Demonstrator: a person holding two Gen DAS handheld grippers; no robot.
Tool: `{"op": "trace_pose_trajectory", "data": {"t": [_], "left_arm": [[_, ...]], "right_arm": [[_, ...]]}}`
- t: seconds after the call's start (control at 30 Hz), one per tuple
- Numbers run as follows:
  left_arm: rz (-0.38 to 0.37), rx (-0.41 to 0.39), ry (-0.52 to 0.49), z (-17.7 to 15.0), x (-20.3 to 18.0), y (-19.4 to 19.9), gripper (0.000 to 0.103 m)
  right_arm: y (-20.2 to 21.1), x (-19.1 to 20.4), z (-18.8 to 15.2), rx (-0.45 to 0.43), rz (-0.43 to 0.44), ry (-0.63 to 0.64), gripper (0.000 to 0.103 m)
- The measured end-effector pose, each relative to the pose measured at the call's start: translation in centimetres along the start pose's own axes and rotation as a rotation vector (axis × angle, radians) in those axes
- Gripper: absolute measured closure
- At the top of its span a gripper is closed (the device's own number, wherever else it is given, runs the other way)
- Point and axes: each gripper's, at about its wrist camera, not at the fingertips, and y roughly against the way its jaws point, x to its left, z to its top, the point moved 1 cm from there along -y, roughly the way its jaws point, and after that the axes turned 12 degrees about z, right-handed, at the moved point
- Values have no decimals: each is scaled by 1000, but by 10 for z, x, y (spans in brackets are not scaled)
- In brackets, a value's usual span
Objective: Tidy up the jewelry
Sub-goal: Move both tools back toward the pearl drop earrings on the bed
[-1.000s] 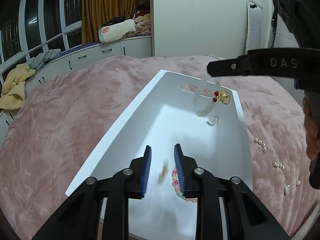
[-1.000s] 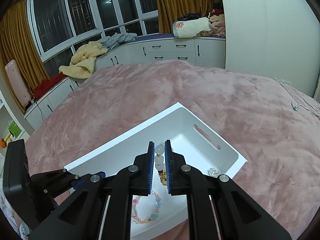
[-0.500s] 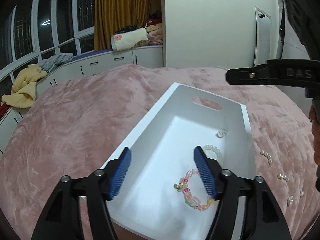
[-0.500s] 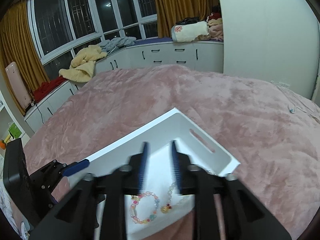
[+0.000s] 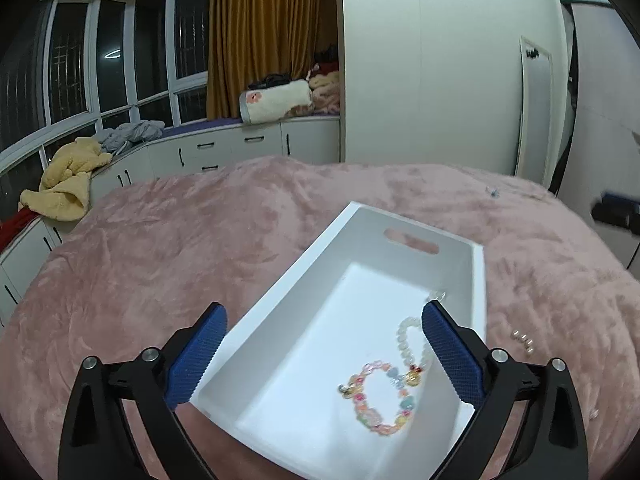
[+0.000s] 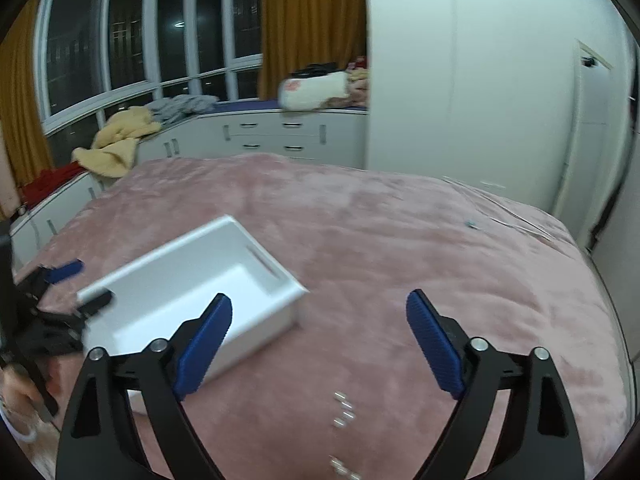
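Both my grippers gape wide, left gripper (image 5: 322, 354) over the white tray (image 5: 288, 280), right gripper (image 6: 320, 340) empty. Colourful bracelet (image 5: 380, 398) and pearl bracelet (image 5: 410, 340) lie lower right in the tray; loose pearls (image 6: 343, 410) on the pink blanket (image 6: 400, 240).

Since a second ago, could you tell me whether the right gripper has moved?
Yes: the right gripper swung right off the white tray, which now sits left, toward beads on the blanket.

Tray (image 5: 362, 216) on bedspread (image 5: 160, 248), handle slot (image 5: 411, 241) in far wall. Beaded bracelet (image 5: 380, 400) in tray, near right corner; pearl bracelet (image 5: 408, 340) just beyond it, touching at charm (image 5: 414, 376). Small clear piece (image 5: 438, 294) farther along tray's right wall. Loose pearls (image 5: 523, 340) on bedspread right of tray. Left gripper (image 5: 320, 354) near end of tray, fingers straddling it. Right gripper (image 6: 318, 344) right of tray, above loose pearls (image 6: 344, 410). Cabinets (image 5: 240, 148) behind bed; towel (image 5: 64, 184) on them at far left.
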Motion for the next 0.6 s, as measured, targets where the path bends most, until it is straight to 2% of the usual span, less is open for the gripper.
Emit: {"op": "trace_pose_trajectory", "data": {"t": [0.23,0.43,0.5,0.6], "left_arm": [[-63,-73,13,3,-16,23,4],[-108,-162,15,0,-36,45,4],[-125,-195,22,-3,-42,52,4],[-192,-217,-8,-7,-58,60,3]], "right_arm": [[28,-53,-47,3,-55,-87,14],[44,-84,-84,6,-53,-146,14],[47,-88,-95,6,-48,-135,14],[49,-91,-114,9,-52,-71,14]]}}
